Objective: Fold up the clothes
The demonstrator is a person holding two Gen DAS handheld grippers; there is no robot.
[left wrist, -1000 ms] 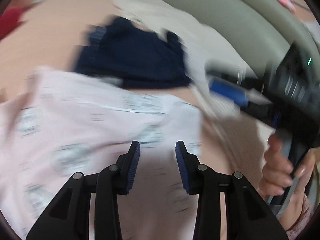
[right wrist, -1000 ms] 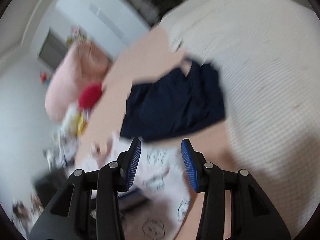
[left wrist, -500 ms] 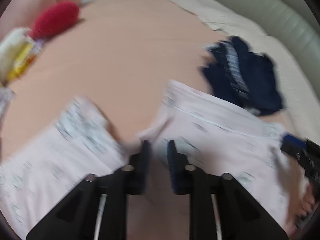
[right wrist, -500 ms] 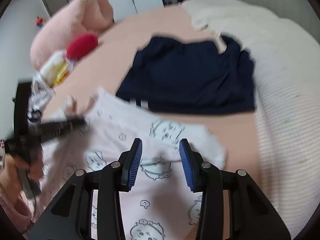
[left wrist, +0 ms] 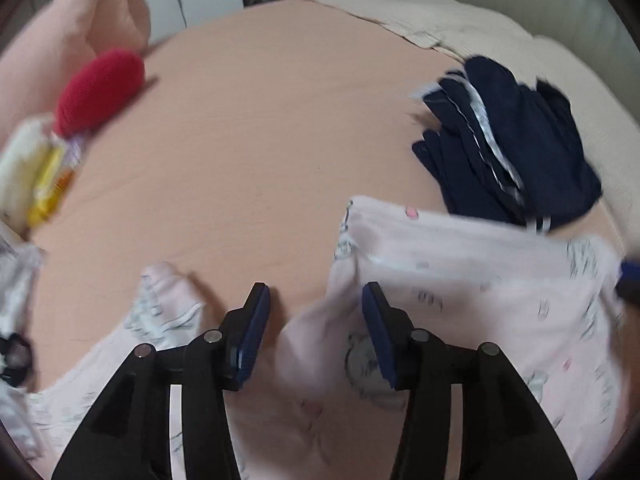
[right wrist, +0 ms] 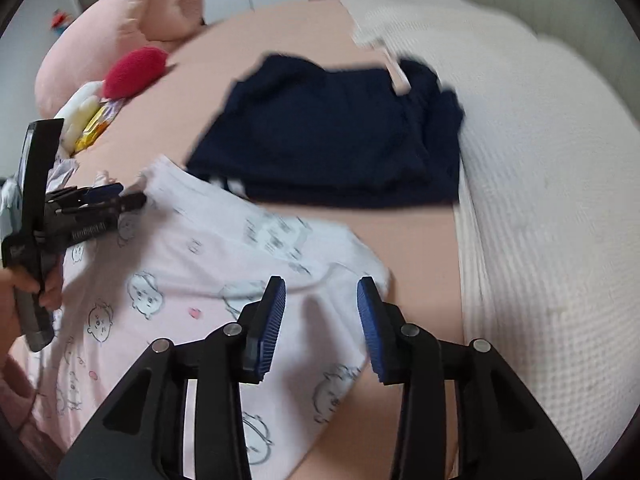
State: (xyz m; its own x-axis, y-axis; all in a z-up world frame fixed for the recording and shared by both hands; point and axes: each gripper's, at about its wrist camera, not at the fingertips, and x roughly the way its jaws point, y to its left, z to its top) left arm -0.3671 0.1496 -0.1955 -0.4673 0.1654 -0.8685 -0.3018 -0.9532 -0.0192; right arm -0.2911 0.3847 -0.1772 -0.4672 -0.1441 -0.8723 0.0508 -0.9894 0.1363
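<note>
Over a pink cartoon-print garment (right wrist: 192, 264) spread on a peach bedsheet (left wrist: 256, 128), the left gripper (left wrist: 316, 320) is opening with a fabric ridge between unpressed pads, the right gripper (right wrist: 321, 312) hovers part-open and empty — apparently mid-fold, with fresh grips on the cloth needed next.

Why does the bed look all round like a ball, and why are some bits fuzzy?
Both wrist views use fisheye lenses, so the bed bulges and the corners go dark. Left view: the navy shorts and toys smear from motion. Right view: the pink shirt's far print blurs, while the tongs stay sharp.
</note>
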